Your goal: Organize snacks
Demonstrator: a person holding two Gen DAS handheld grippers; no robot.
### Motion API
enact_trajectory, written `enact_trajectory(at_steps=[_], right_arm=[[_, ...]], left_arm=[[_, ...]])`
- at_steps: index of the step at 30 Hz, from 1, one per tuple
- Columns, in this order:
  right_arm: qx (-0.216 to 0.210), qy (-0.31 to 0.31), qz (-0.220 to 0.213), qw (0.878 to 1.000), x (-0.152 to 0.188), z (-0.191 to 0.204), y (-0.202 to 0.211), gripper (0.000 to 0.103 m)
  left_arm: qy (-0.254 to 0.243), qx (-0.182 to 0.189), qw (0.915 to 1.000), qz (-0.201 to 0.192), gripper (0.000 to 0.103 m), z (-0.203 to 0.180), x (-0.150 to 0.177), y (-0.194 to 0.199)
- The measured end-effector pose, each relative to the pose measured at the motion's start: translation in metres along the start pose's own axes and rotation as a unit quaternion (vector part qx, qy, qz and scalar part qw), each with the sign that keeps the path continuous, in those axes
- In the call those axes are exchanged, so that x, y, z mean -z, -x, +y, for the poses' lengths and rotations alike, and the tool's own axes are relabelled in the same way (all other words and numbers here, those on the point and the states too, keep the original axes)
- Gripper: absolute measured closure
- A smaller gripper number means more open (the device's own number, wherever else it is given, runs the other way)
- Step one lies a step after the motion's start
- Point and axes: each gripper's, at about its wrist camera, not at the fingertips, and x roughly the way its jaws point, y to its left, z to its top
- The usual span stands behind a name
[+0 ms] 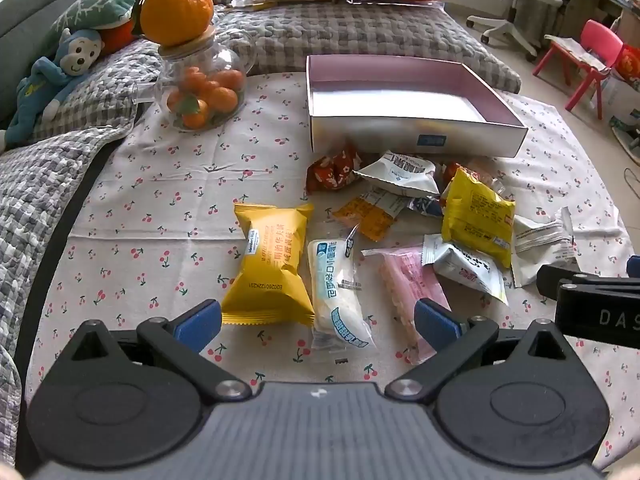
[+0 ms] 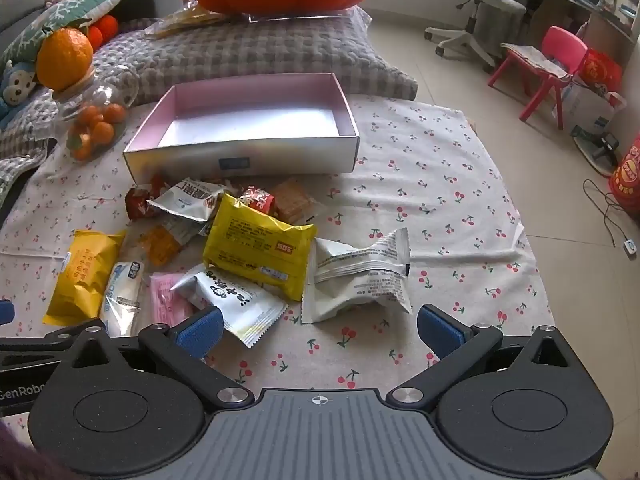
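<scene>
- Near the front of the cherry-print cloth (image 1: pixel 160 208), loose snack packets lie just before the empty pink-lined cardboard box (image 1: pixel 404 92).
- Only the right view shows the red chip bag (image 2: pixel 628 176) on the floor.
- Long white cream-roll packet (image 1: pixel 338 292) runs near-to-far.
- Left gripper (image 1: pixel 318 322) and right gripper (image 2: pixel 320 326) spread wide, holding nothing.

A low table (image 2: pixel 460 184) is covered by a white cloth (image 1: pixel 160 208) printed with cherries. Toward its far edge an open, shallow box (image 2: pixel 240 160) is set, with nothing seen inside. At the far left corner a glass jar of small oranges (image 1: pixel 204 96) is placed, a large orange (image 1: pixel 176 10) resting on its lid. Just nearer than the box, a loose heap of snack packets (image 2: pixel 256 252) is spread across the middle.
</scene>
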Motion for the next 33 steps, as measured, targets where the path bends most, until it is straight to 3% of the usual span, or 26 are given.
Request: enact_trajectory(at_steps=[33], right_arm=[[0.002, -0.002, -0.005, 1.000, 0.0005, 0.0001, 0.0007, 0.000]], left_arm=[[0.002, 0.000, 1.0000, -0.003, 0.000, -0.0003, -0.0009, 0.0009]])
